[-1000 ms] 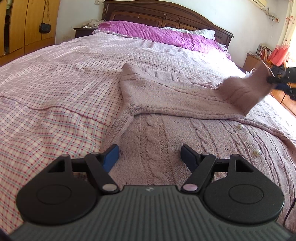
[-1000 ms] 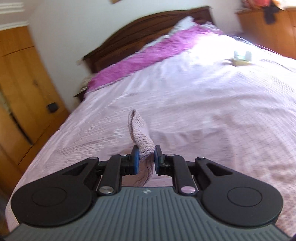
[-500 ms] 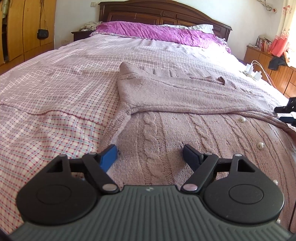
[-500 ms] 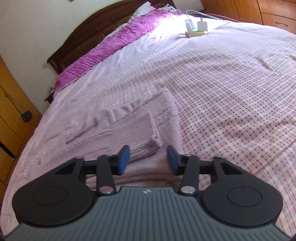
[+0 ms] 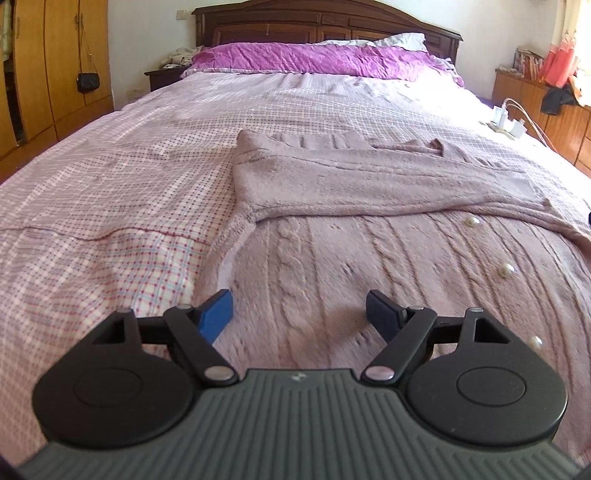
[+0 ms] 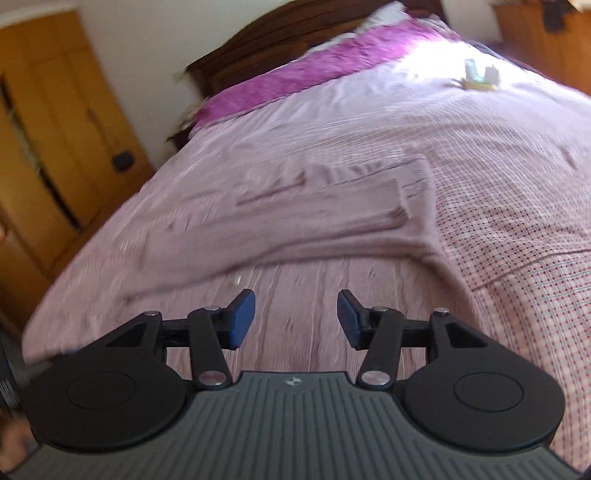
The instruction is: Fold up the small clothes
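On the bed (image 5: 110, 192), spread over the checked cover, your pink cable-knit cardigan (image 5: 369, 266) lies flat with its pearl-buttoned front up, and both of your tongs hang just above its near part. The left tongs (image 5: 297, 312) are spread wide with nothing between the pads; the right tongs (image 6: 295, 317) are likewise released and empty, though that view is smeared by motion, so fine detail there is unreliable.

As for progress, you look to be partway through. Both sleeves (image 5: 369, 181) already lie folded across the chest, one over the other, forming a band that runs from side to side (in the right wrist view the cuff end (image 6: 395, 206) sits squarely on the body, not hanging off). What seems left is the lengthwise fold: bringing the hem, which is below both cameras and out of sight, up toward the collar (image 5: 406, 144), perhaps once more after that.

The cardigan's long axis runs along the bed, collar pointing toward the headboard (image 5: 325, 26) and purple pillows (image 5: 317, 59), hem toward you. It sits toward the foot of the bed, well apart from the charger (image 5: 508, 120) near the right edge.
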The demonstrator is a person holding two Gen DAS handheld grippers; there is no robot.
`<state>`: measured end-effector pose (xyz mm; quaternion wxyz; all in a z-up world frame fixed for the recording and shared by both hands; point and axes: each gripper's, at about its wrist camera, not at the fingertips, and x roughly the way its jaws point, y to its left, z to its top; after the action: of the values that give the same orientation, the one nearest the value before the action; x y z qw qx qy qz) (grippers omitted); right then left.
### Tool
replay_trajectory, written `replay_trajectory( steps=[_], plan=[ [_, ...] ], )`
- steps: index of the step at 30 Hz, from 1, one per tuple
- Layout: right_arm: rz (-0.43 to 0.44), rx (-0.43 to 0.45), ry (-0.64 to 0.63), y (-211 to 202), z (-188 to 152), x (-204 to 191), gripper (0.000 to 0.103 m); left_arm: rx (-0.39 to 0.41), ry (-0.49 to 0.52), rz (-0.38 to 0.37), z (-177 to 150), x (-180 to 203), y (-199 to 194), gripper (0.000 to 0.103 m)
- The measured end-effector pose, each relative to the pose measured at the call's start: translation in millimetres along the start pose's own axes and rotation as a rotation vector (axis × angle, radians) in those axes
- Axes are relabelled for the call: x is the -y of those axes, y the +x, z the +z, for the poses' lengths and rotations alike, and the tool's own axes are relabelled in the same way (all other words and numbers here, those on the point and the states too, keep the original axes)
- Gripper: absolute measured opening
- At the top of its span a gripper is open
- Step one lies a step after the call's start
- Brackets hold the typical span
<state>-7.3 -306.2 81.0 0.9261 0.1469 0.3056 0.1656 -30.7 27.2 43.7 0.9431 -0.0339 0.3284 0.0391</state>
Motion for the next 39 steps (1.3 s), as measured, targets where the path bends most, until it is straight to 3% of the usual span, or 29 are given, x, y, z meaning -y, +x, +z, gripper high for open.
replay_trajectory(
  steps=[8, 9, 10, 13, 21, 32, 35, 39],
  plan=[
    [0.03, -0.031, -0.154, -25.8, -46.6, -24.0, 0.059, -0.012, 0.023, -0.003, -6.4, 12.6, -35.7, 0.081],
    [0.019, -0.03, -0.184, -28.5, -52.8, -27.2, 0.064, -0.015, 0.033, -0.007, -8.7, 14.7, -40.2, 0.081],
    [0.008, -0.029, -0.213, -31.7, -59.2, -29.9, 0.074, -0.019, 0.042, -0.01, -11.0, 17.1, -43.7, 0.081],
    [-0.001, -0.004, -0.3, -41.2, -78.2, -36.6, 0.087, -0.033, 0.063, 0.003, -20.5, 23.8, -52.2, 0.081],
    [-0.031, -0.049, -0.481, -53.2, -117.5, -51.5, 0.091, -0.068, 0.055, 0.019, -44.0, 25.8, -69.7, 0.081],
    [-0.117, -0.266, -0.735, -23.3, -160.4, -61.4, 0.092, -0.089, 0.084, -0.001, -53.8, 25.1, -90.4, 0.081],
    [-0.156, -0.267, -0.826, -13.3, -170.0, -68.0, 0.094, -0.091, 0.099, -0.013, -57.2, 26.9, -91.1, 0.081],
    [-0.194, -0.222, -0.838, -2.5, -168.2, -68.8, 0.097, -0.102, 0.127, -0.028, -59.7, 32.5, -88.3, 0.081]
  ],
)
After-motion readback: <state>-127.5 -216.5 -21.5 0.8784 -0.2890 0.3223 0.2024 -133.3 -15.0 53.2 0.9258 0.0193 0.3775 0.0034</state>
